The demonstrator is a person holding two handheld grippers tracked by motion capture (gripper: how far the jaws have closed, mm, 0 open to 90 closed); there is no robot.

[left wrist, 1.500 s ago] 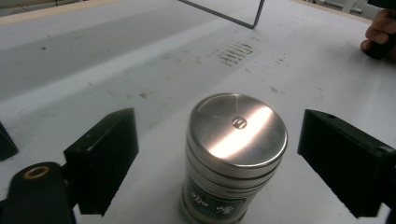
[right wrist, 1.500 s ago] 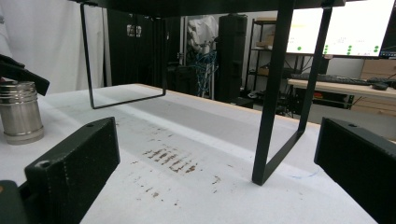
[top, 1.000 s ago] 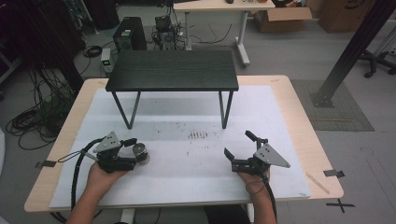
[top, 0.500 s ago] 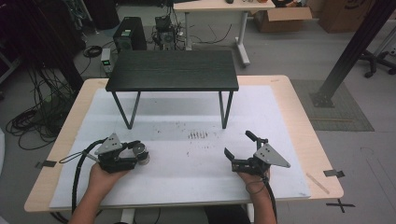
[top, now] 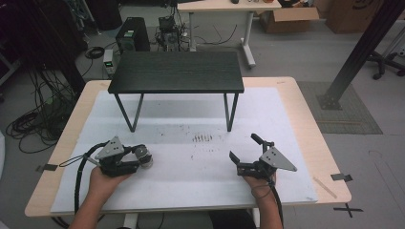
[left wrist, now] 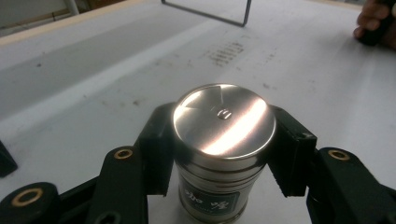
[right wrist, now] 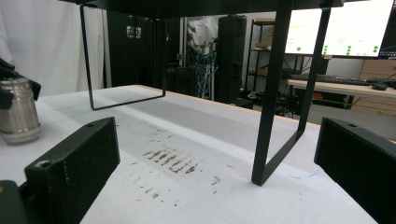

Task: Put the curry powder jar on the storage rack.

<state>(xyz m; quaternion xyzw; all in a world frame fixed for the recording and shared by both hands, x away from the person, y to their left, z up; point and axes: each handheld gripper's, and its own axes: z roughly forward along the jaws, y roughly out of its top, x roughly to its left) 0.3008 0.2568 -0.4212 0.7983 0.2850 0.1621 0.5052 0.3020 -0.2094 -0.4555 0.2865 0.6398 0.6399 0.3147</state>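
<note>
Showing only its top and upper wall in the left gripper view, the metal canister [left wrist: 219,154] has its base cut off at the lower edge, and the characters on its dark label are too cropped to read. In the high view the canister [top: 143,157] is small and partly masked by the left hand-held gripper [top: 139,158], so contact cannot be judged from there. The left gripper view settles it: both black pads [left wrist: 158,149] press against the canister's sides just under its shiny lid, and the canister stands upright on the white mat [top: 191,167] that covers the desk [top: 305,124], near its front left.

Compared with the earlier frames, the left hand-held gripper's jaws have just been closing and now clamp the canister, which previously stood between wider jaws; both hands lie where they were.

The right hand-held gripper [top: 244,151] rests at the front right of the mat with its jaws standing wide apart and nothing between them, as the right gripper view confirms. That view also shows the canister [right wrist: 17,109] from the side at its left edge, well apart from the right jaws, along with the legs of the small black table [top: 176,71], whose top is plain from above. Dark smudges [top: 203,138] mark the mat between the two grippers.
</note>
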